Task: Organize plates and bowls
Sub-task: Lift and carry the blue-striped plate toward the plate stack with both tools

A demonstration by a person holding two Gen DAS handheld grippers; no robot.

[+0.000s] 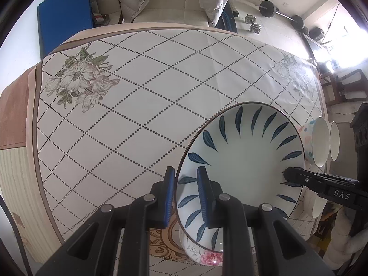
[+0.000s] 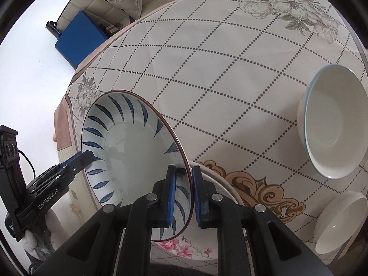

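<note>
A white plate with dark blue leaf marks (image 1: 243, 161) (image 2: 131, 151) hangs tilted above the table, held at two opposite edges. My left gripper (image 1: 185, 172) is shut on its left rim, and its fingers (image 2: 88, 156) show at the plate's far edge in the right wrist view. My right gripper (image 2: 184, 170) is shut on the opposite rim; its fingers (image 1: 289, 176) reach in from the right in the left wrist view. Under the lifted plate lies a white plate with pink flowers (image 1: 207, 257) (image 2: 184, 248).
On the tablecloth (image 2: 230, 80) to the right stand a bowl with a blue outside (image 2: 333, 122) (image 1: 319, 140) and a small white bowl (image 2: 340, 220). Another white bowl (image 1: 334, 141) sits beside the first. Beyond the table are a sofa (image 1: 172, 7), a blue mat (image 1: 66, 18) and weights (image 1: 266, 8).
</note>
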